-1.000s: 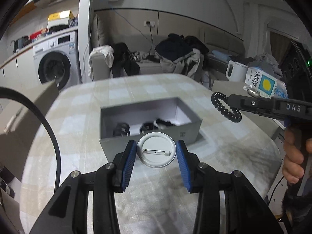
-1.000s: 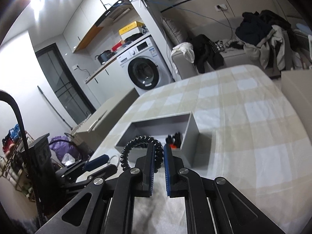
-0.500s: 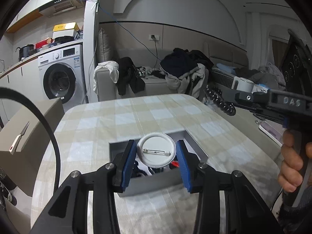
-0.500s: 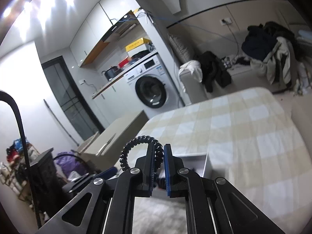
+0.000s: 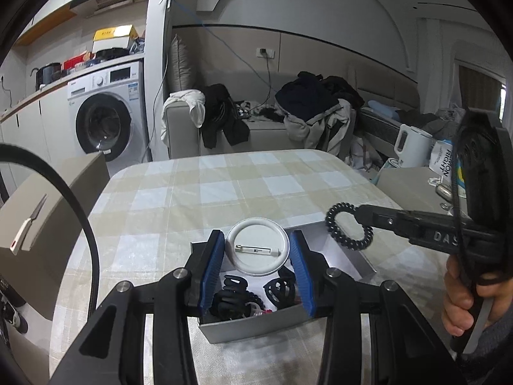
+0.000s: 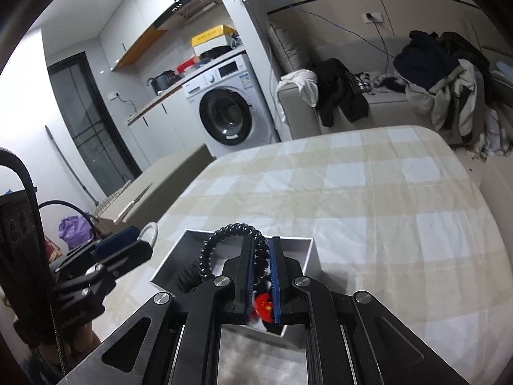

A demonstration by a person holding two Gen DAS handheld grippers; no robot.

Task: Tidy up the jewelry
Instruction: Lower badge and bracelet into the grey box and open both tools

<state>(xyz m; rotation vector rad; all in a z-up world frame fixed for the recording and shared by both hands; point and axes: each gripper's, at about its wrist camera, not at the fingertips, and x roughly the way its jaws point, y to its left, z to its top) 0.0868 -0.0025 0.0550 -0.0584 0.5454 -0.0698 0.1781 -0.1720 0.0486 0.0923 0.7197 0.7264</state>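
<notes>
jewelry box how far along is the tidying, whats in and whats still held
Done: the grey box already holds black hair ties, a dark claw clip and a small red item. In hand: the left gripper holds a white pin badge above the box; the right gripper pinches a black spiral hair tie over it. Left: release both into the box.

Left tongs (image 5: 256, 269) grip wide; right tongs (image 6: 262, 276) are pinched nearly together.
</notes>
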